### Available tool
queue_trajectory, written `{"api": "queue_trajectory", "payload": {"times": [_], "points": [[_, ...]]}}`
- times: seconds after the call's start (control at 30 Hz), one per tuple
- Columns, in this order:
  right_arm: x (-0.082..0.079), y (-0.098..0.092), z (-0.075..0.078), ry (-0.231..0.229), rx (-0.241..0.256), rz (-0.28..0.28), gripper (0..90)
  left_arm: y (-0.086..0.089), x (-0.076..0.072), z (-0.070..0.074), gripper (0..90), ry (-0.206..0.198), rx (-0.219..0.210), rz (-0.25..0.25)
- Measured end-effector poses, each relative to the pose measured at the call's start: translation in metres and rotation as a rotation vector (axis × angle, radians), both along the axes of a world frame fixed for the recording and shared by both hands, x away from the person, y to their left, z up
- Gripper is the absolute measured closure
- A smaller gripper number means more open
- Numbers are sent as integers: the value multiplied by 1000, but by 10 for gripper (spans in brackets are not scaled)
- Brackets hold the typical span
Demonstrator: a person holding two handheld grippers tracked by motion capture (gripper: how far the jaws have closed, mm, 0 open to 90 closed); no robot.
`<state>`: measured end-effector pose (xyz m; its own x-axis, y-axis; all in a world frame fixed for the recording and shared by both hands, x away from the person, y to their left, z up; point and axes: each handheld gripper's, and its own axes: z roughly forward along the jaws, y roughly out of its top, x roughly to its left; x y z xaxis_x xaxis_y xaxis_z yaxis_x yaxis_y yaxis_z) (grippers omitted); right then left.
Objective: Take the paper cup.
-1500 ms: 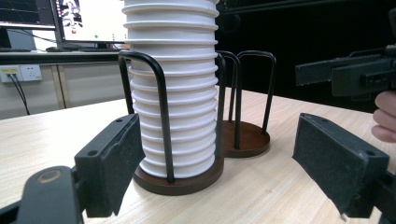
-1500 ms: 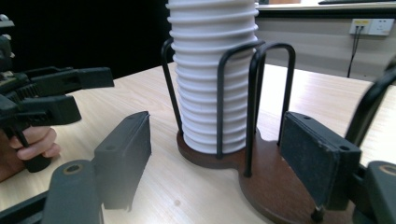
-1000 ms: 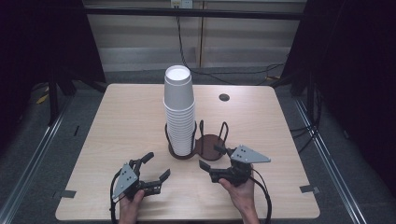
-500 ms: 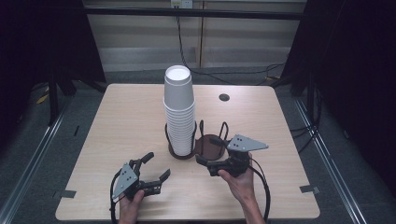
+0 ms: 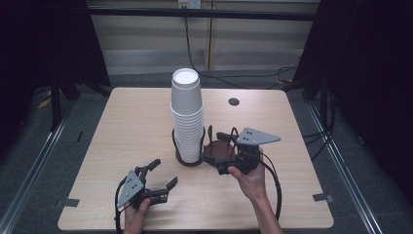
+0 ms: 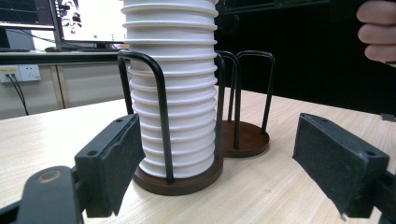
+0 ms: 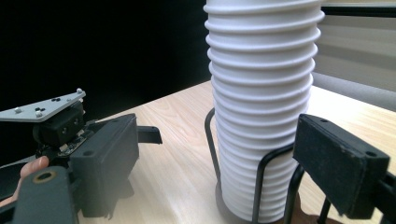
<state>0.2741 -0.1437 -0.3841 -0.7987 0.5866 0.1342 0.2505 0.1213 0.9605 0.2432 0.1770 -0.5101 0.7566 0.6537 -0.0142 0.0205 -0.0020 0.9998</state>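
A tall stack of white paper cups (image 5: 187, 114) stands in a black wire holder with a brown round base (image 5: 189, 160) at the table's middle. Joined to it on the right is a second, empty holder (image 5: 220, 146). My right gripper (image 5: 214, 147) hovers open over that empty holder, its jaws pointing left at the cups. My left gripper (image 5: 162, 173) rests open on the table in front of the stack. In the left gripper view the cup stack (image 6: 173, 84) rises between my spread jaws. The right gripper view has the cups (image 7: 261, 93) close ahead and the left gripper (image 7: 56, 121) beyond.
A small dark round grommet (image 5: 234, 102) sits in the wooden table (image 5: 126, 126) at the back right. Cables trail from both grippers toward the front edge. Monitors (image 6: 88, 18) stand on a desk behind. Bare wood lies left of the stack.
My right gripper has moved forward and left, from the front of the table to over the empty holder beside the cups. The left gripper has stayed put.
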Motion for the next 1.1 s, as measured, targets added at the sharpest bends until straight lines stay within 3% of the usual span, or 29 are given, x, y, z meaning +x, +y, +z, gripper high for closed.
{"api": "queue_trajectory", "payload": {"times": [0.33,0.47,1.1], "points": [[16,7,28,-12,-14,24,137,0,0,0,157,-1,2,-1],[20,8,32,-7,-15,39,164,1,1,0,157,-9,11,1],[46,18,69,-14,-55,42,132,0,0,0,157,0,0,-2]]}}
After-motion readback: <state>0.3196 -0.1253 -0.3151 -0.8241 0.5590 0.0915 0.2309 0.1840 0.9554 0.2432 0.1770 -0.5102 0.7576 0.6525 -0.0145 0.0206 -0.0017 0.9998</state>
